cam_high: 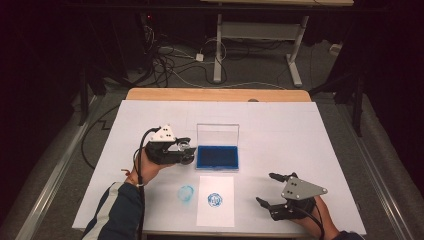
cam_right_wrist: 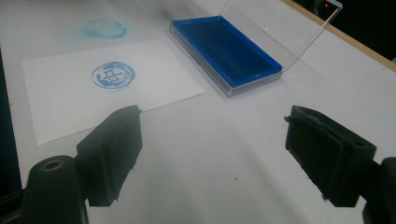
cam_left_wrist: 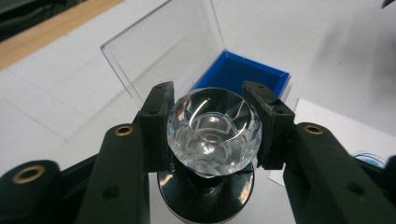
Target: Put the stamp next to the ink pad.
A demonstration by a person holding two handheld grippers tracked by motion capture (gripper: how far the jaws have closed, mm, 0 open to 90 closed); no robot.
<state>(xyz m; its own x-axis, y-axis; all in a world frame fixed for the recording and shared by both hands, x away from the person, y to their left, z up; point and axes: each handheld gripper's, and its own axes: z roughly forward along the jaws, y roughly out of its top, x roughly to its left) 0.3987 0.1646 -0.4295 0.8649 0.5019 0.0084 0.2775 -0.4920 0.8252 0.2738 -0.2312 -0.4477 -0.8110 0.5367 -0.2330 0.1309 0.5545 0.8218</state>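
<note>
The clear faceted glass-handled stamp (cam_left_wrist: 212, 133) sits clamped between the pads of the left hand-held gripper (cam_high: 186, 148), just left of the open blue ink pad case (cam_high: 217, 157). On the white surface (cam_high: 280, 135) nearby lies a white paper sheet (cam_high: 216, 200) bearing a round blue stamp print (cam_high: 215, 200). The right hand-held gripper (cam_high: 267, 189) rests wide and empty, well apart.

Tools: two, the left tool (cam_high: 186, 148) just left of the ink pad (cam_high: 217, 157), the right tool (cam_high: 266, 189) well off to the right of the ink pad and nearer the person.
Stamps: one stamp (cam_left_wrist: 214, 131) with a clear faceted knob, just left of the ink pad.
Ink pads: one, blue, with one clear lid (cam_high: 217, 133) standing open at its far side.
Paper sheets: one paper sheet (cam_high: 215, 212), just in front of the ink pad.
Blue stamp prints: two, one sharp print (cam_high: 215, 200) on the paper sheet, one faint print (cam_high: 185, 193) on the tabletop (cam_high: 300, 145) left of that sheet.
Tabletops: one.
</note>
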